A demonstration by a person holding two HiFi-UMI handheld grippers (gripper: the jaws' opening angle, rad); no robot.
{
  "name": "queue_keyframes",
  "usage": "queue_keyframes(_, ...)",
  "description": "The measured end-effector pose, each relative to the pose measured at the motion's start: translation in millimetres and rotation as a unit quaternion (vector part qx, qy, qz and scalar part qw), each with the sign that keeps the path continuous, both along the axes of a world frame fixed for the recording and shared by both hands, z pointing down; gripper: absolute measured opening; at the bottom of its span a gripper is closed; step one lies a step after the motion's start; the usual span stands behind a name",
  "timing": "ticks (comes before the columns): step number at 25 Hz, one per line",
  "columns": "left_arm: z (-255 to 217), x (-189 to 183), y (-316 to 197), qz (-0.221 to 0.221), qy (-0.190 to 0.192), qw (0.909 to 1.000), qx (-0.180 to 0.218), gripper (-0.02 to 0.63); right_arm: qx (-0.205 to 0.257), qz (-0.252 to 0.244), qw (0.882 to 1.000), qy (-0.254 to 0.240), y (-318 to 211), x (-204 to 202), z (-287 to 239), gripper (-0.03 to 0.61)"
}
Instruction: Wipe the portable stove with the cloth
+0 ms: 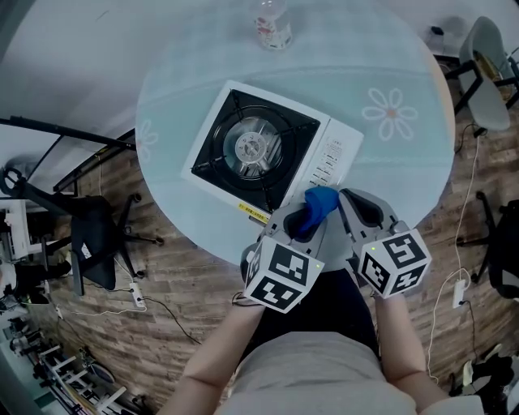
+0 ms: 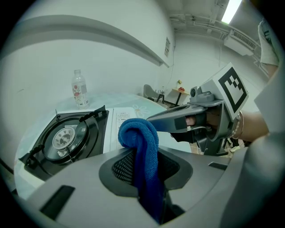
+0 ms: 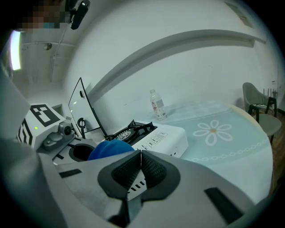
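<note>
A white portable stove (image 1: 272,150) with a black burner top (image 1: 255,146) sits on the round glass table (image 1: 413,154). A blue cloth (image 1: 318,207) is pinched in my left gripper (image 1: 302,220), just off the stove's near right corner; in the left gripper view the blue cloth (image 2: 141,147) loops up out of the shut jaws. The stove (image 2: 75,133) lies ahead to the left. My right gripper (image 1: 357,212) is beside the left one, jaws pressed together with nothing between them (image 3: 140,167). The right gripper view shows the cloth (image 3: 109,149) and stove (image 3: 156,133).
A plastic water bottle (image 1: 273,23) stands at the table's far edge, behind the stove. A black office chair (image 1: 93,235) is on the floor at the left. A grey chair (image 1: 485,69) stands at the right. Cables run over the brick-pattern floor.
</note>
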State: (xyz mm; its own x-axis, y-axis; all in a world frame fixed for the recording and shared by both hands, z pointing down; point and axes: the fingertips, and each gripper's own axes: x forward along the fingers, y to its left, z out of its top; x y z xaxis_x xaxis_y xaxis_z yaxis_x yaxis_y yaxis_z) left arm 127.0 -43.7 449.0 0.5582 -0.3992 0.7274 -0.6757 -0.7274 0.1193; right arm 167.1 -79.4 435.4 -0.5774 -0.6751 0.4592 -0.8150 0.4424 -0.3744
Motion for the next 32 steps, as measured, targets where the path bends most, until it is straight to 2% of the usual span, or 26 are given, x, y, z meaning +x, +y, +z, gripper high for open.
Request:
queue_keyframes(22,0.7,-30.8,29.4,0.0,0.036,0.9991,-0.023,0.104,0.017,-0.053,0.998,0.024,6.4,-36.3,-13.8,0.023)
queue_keyframes(32,0.5,-41.3,34.6,-0.023,0.095,0.9937,-0.055,0.104,0.011,-0.07,0.997,0.025,12.7,-49.8,-11.6,0.023)
